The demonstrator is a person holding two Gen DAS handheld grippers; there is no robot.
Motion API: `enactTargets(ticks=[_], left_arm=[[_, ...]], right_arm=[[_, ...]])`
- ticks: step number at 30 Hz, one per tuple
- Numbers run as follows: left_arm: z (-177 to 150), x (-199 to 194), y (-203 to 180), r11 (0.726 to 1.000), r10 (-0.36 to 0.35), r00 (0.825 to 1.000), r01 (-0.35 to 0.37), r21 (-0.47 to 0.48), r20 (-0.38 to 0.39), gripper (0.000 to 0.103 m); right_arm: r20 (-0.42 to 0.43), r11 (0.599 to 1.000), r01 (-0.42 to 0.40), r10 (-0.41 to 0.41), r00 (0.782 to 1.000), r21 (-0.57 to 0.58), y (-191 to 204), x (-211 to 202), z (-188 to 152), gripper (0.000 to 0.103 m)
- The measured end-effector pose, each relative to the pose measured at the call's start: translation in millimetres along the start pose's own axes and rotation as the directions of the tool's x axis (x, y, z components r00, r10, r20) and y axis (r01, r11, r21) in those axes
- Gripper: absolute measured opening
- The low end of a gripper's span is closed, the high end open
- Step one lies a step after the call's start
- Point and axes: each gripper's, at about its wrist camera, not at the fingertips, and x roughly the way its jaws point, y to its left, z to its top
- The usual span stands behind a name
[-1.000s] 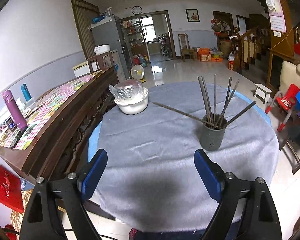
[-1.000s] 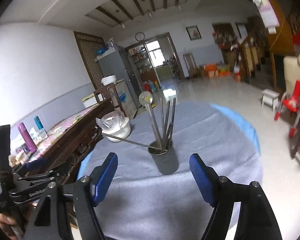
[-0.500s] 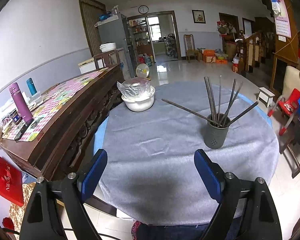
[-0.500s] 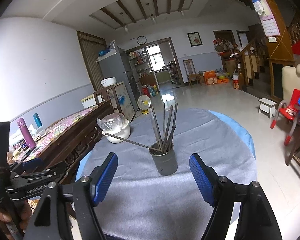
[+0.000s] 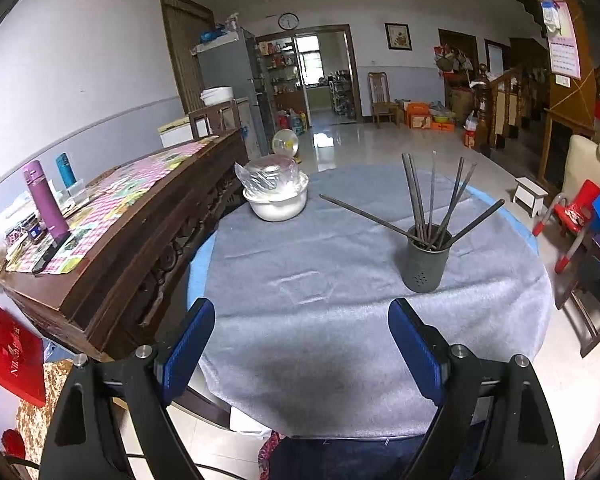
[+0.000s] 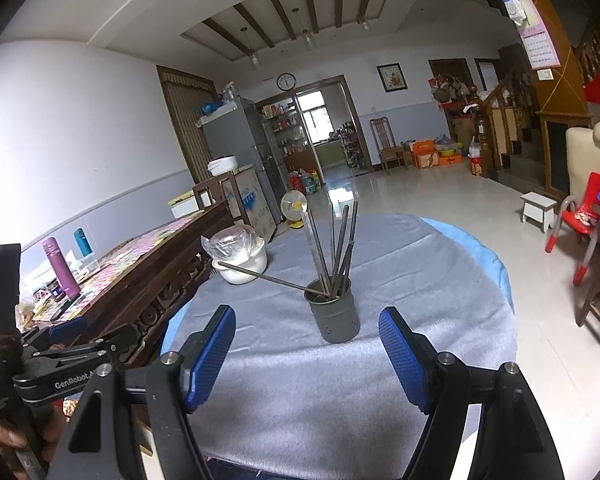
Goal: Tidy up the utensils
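A dark grey utensil holder (image 5: 425, 262) stands upright on the round table with the grey cloth (image 5: 340, 280). Several dark metal chopsticks (image 5: 432, 196) stand fanned out in it; one leans far left. The holder also shows in the right wrist view (image 6: 334, 314), with the chopsticks (image 6: 340, 252) in it. My left gripper (image 5: 302, 344) is open and empty, held back over the table's near edge. My right gripper (image 6: 308, 354) is open and empty, in front of the holder and apart from it. The left gripper's body (image 6: 60, 364) shows at lower left in the right wrist view.
A white bowl covered with plastic wrap (image 5: 276, 196) sits at the table's far left. A dark wooden sideboard (image 5: 120, 240) with a checked cloth and a purple flask (image 5: 46, 200) stands left of the table. A red chair (image 5: 572, 216) and a white stool (image 5: 532, 196) stand on the right.
Both grippers have pulled back and up from the table, so the holder looks farther away. Both stay open and empty. Nothing on the table has moved.
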Motion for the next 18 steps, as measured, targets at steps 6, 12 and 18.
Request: enactTargets(ticks=[6, 12, 18], left_arm=[[3, -2, 5, 1.000, 0.013, 1.000, -0.013, 0.001, 0.017, 0.089], [1, -5, 12, 1.000, 0.026, 0.999, -0.026, -0.009, 0.025, 0.089], [1, -6, 12, 1.000, 0.028, 0.999, -0.028, -0.011, 0.030, 0.089]], right_arm=[[0.005, 1.000, 0.000, 0.000, 1.000, 0.001, 6, 2, -1, 0.078], [0.000, 1.000, -0.005, 0.005, 1.000, -0.028, 18, 4, -7, 0.078], [0.009, 0.999, -0.003, 0.003, 1.000, -0.039, 22, 1, -6, 0.078]])
